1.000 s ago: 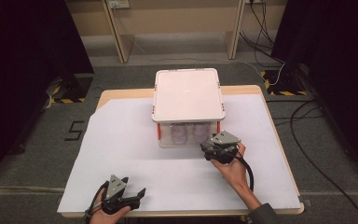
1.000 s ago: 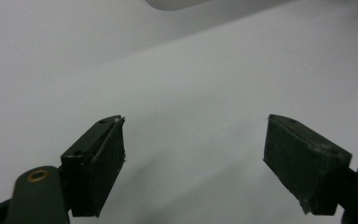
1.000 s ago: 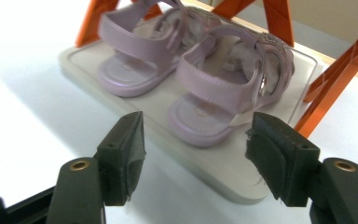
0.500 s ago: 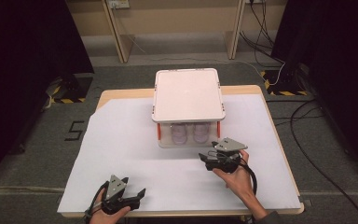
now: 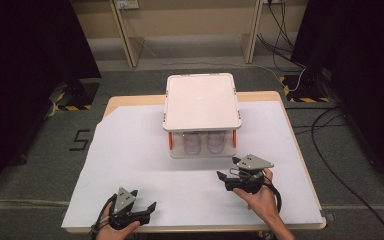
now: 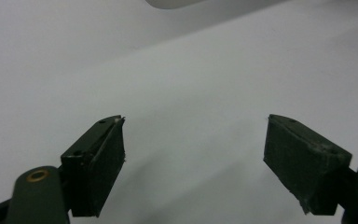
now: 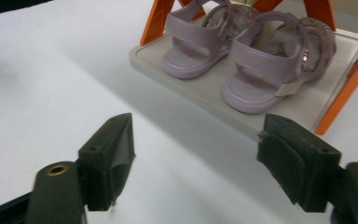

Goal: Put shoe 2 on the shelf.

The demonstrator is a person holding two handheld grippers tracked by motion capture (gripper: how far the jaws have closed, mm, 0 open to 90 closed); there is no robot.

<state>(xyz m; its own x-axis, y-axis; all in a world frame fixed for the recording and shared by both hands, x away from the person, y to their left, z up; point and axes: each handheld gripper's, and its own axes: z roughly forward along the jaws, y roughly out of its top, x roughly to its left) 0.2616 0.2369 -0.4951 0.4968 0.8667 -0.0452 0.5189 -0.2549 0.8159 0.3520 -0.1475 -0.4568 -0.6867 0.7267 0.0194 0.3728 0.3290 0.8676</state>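
Note:
A white-lidded box [image 5: 201, 102] with orange corner posts [image 7: 156, 23] stands at the middle of the table. On its grey base tray [image 7: 303, 105] sits a pair of lilac sandals [image 5: 203, 142], heels toward me; in the right gripper view they are the left sandal [image 7: 200, 39] and the right sandal [image 7: 270, 65]. My right gripper [image 5: 228, 168] [image 7: 196, 126] hovers just in front of the box's near right corner. Its jaws have just been opening and nothing is between them. My left gripper [image 5: 144, 199] [image 6: 193, 119] rests open over bare paper near the front left edge.
A white paper sheet [image 5: 130, 150] covers most of the wooden table [image 5: 130, 100]. Dark curtains flank the table on both sides. Cables [image 5: 330, 150] trail across the grey floor to the right, and wooden frame legs [image 5: 250, 30] stand beyond the far edge.
My right gripper has drawn back from the box's near right corner toward the front edge of the table. The left gripper has stayed where it was.

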